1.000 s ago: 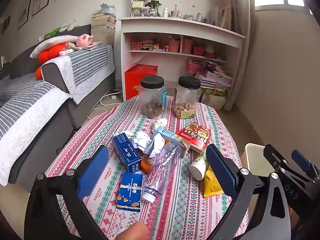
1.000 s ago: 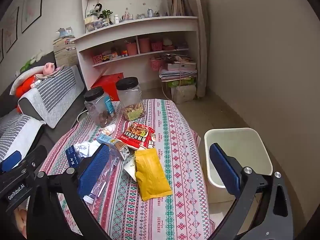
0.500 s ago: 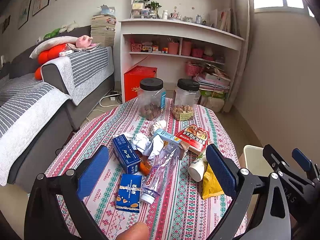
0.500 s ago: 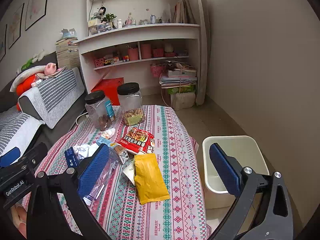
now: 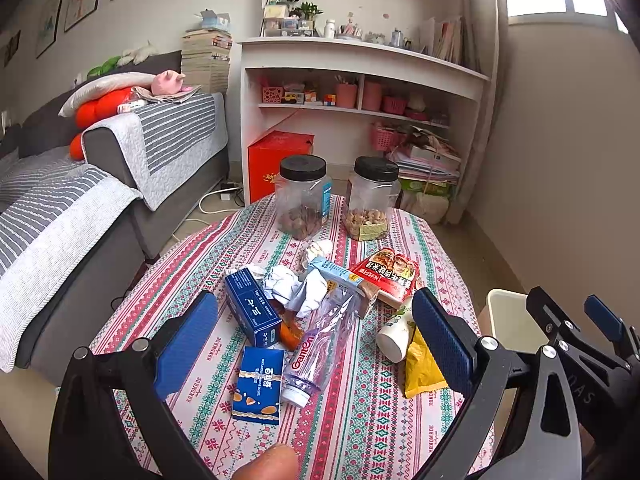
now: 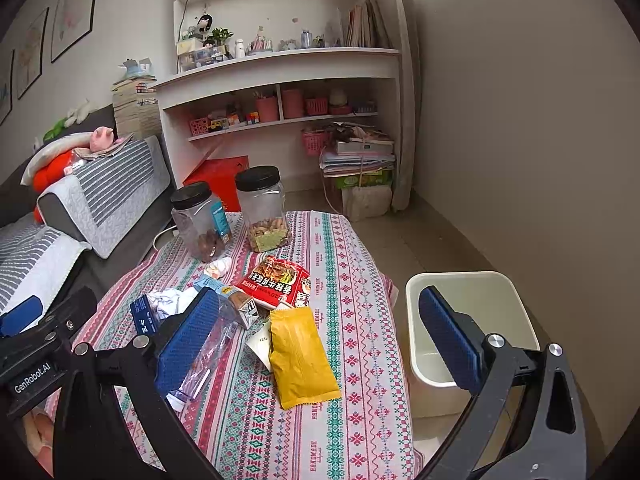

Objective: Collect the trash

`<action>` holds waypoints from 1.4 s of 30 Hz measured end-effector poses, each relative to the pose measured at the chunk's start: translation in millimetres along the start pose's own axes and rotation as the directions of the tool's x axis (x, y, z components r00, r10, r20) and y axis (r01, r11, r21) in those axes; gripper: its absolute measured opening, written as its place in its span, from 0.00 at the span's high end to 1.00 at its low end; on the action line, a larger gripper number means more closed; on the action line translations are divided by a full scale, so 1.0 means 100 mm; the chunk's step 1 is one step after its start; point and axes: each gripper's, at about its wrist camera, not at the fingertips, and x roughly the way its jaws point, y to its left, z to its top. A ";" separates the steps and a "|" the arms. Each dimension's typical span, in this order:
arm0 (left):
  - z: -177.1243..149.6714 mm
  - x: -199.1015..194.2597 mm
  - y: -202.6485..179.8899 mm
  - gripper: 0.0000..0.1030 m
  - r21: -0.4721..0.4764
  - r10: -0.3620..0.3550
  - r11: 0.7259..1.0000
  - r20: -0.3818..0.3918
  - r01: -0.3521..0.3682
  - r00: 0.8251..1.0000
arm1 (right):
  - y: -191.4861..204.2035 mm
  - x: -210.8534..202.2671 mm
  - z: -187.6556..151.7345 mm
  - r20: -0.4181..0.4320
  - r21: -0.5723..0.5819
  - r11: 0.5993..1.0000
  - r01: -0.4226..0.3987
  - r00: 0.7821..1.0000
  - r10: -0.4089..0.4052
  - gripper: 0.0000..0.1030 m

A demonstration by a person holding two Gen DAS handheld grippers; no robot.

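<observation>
Trash lies heaped on a round table with a patterned cloth (image 5: 360, 420). In the left wrist view I see a dark blue box (image 5: 252, 308), a blue snack packet (image 5: 258, 384), a crushed clear bottle (image 5: 320, 340), crumpled paper (image 5: 282, 284), a small carton (image 5: 344, 280), a red snack bag (image 5: 386, 274), a white paper cup (image 5: 394, 336) and a yellow packet (image 5: 420, 368). My left gripper (image 5: 314, 344) hangs open above the heap, holding nothing. My right gripper (image 6: 320, 340) is open over the yellow packet (image 6: 302, 356), beside a cream bin (image 6: 492, 312).
Two black-lidded jars (image 5: 304, 196) (image 5: 372, 200) of nuts stand at the table's far edge. A grey sofa (image 5: 80, 208) runs along the left. White shelves (image 5: 360, 80) and a red box (image 5: 276, 160) are behind. The bin (image 5: 504, 316) stands on the floor to the right of the table.
Both grippers drifted a little, so the table sits slightly lower in the right wrist view. Both stay open and nothing on the table has moved.
</observation>
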 end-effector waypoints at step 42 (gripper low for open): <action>-0.04 0.01 0.03 0.08 -0.002 0.000 1.000 -0.009 -0.001 1.000 | 0.01 -0.03 0.01 0.001 0.000 1.000 -0.006 1.000 0.006 0.07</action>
